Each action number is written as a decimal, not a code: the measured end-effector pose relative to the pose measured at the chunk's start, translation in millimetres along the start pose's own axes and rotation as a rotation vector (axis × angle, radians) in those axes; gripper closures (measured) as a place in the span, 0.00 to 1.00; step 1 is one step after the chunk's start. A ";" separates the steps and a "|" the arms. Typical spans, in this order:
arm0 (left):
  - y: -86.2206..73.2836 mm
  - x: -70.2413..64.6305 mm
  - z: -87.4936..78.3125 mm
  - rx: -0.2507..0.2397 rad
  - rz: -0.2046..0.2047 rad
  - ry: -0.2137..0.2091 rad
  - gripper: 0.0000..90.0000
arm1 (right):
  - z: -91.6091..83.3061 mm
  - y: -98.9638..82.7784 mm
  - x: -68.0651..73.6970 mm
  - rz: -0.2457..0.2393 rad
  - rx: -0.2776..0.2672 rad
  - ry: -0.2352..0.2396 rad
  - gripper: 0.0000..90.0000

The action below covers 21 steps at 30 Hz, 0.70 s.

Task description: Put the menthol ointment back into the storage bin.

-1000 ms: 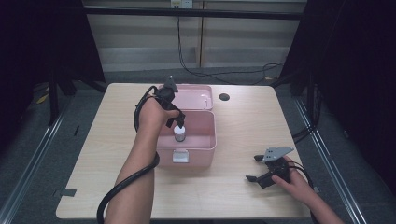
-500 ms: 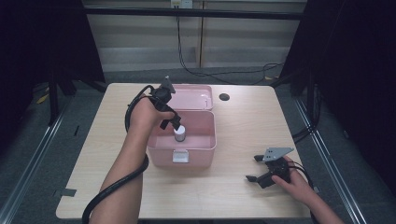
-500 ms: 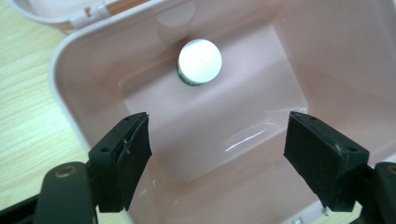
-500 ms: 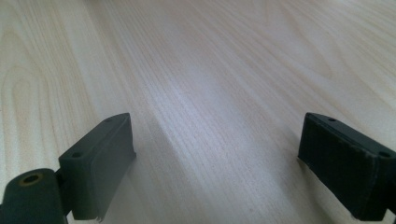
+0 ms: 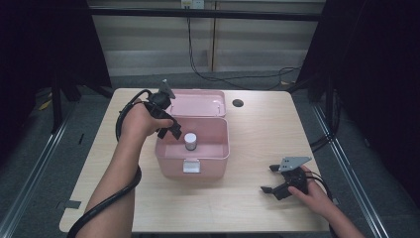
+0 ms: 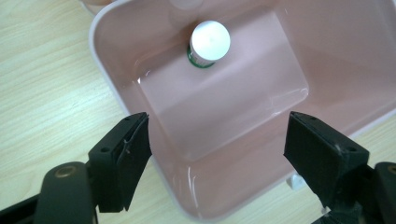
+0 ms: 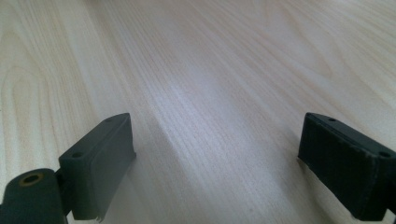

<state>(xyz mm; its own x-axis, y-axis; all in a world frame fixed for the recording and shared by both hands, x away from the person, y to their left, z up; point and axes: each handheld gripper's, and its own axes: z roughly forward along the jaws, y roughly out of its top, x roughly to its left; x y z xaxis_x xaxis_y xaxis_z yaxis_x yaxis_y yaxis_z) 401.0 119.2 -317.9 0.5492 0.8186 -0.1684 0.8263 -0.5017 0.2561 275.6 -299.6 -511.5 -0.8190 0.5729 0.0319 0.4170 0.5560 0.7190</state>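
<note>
Light wooden table (image 5: 247, 208) carries an open pink plastic storage box (image 5: 218, 153) with its lid hinged back; a small white-capped bottle with green label (image 5: 190, 141) stands upright inside, near the box's left-rear wall. Bottle looks light, rigid and smooth, probably slippery; best pinched across the cap or upper body from above. Left gripper (image 5: 168, 130) hovers over the box's left rim, forearm angled in, jaws spread and empty. Right gripper (image 5: 271, 178) rests low on the table, well apart, jaws spread, nothing between.
</note>
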 end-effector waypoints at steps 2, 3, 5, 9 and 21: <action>-2.9 1.0 -2.8 -0.004 -0.006 -0.001 0.25 | 0.0 0.0 0.0 0.000 0.000 0.000 0.11; -4.4 1.7 -4.4 -0.006 -0.003 -0.001 0.25 | 0.1 0.0 0.0 0.000 -0.001 0.000 0.11; -7.4 3.4 -7.3 -0.006 -0.014 -0.005 0.25 | 0.1 0.0 0.0 0.000 0.000 0.000 0.11; -13.8 7.5 -13.1 -0.005 -0.016 -0.005 0.25 | 0.1 0.0 0.0 -0.001 0.000 0.000 0.11; -33.7 19.3 -22.7 -0.008 -0.037 -0.004 0.25 | 0.1 0.0 0.1 0.000 0.000 0.000 0.11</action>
<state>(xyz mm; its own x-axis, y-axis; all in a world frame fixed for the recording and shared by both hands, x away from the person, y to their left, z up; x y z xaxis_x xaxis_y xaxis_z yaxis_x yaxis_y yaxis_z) 380.9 158.3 -308.1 0.5188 0.8353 -0.1819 0.8450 -0.4688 0.2575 275.5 -299.5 -511.6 -0.8191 0.5728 0.0318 0.4168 0.5560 0.7191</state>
